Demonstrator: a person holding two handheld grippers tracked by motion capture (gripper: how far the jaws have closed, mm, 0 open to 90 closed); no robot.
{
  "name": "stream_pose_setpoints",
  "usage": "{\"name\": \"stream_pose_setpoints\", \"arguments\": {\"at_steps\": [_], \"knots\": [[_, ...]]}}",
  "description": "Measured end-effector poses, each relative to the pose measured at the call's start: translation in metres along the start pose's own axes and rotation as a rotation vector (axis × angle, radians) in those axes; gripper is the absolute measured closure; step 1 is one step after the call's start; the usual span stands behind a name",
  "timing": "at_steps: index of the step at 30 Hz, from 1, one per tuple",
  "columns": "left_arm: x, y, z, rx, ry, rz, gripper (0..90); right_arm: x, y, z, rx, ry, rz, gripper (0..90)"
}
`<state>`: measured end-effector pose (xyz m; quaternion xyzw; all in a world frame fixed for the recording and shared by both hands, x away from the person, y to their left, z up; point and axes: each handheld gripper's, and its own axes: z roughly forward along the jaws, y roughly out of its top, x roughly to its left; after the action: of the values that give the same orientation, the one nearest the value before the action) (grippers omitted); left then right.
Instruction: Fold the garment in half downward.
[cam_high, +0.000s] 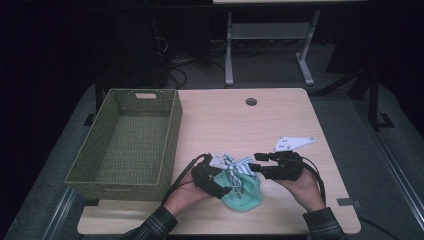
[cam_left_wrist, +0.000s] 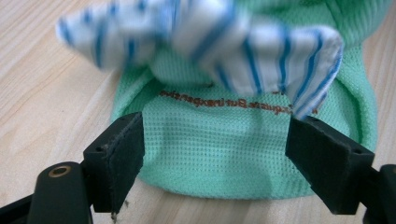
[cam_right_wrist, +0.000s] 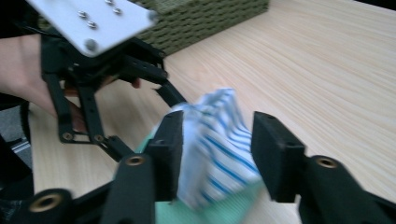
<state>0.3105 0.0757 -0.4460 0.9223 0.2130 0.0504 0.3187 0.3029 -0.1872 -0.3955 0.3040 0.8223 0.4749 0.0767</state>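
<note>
A mint green mesh cloth (cam_high: 246, 194) lies bunched near the table's front edge, with brown lettering across it (cam_left_wrist: 224, 100). On top of it sits a white cloth with blue stripes (cam_high: 239, 164). My left gripper (cam_high: 226, 188) comes in from the left. Its jaws stand wide apart on either side of a fold of the green cloth (cam_left_wrist: 215, 154), and the striped cloth (cam_left_wrist: 261, 51) lies just beyond them. From the right, my right gripper (cam_high: 254, 163) reaches the striped cloth (cam_right_wrist: 219, 140). That cloth sits between the jaws, against one pad, with a gap at the other.
An empty olive woven basket (cam_high: 172, 130) stands on the left of the light wooden table (cam_high: 280, 120), close to my left hand. The table has a round cable hole (cam_high: 251, 101) at the back. The left gripper's grey plate (cam_right_wrist: 93, 21) is close ahead in the right gripper view.
</note>
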Motion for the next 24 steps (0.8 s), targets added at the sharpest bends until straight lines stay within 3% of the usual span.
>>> {"name": "stream_pose_setpoints", "arguments": {"at_steps": [5,8,14,18,24], "knots": [[0.000,0.000,-0.003,0.003,-0.001,0.012,19.1,-0.011,-0.015,-0.002,0.033,-0.024,0.018,76.7],[-0.004,-0.001,-0.008,-0.010,-0.008,0.003,19.1,-0.010,-0.023,0.001,0.063,-0.018,0.025,82.0],[-0.011,-0.001,-0.023,-0.043,-0.011,0.011,18.6,0.000,-0.032,0.007,0.111,0.012,0.011,86.1],[-0.010,0.002,-0.034,-0.069,-0.017,0.013,18.7,0.006,-0.036,0.008,0.115,0.022,0.005,88.1],[-0.003,0.014,-0.049,-0.125,-0.001,0.010,30.1,0.013,-0.043,0.005,0.119,0.040,0.010,89.5]]}}
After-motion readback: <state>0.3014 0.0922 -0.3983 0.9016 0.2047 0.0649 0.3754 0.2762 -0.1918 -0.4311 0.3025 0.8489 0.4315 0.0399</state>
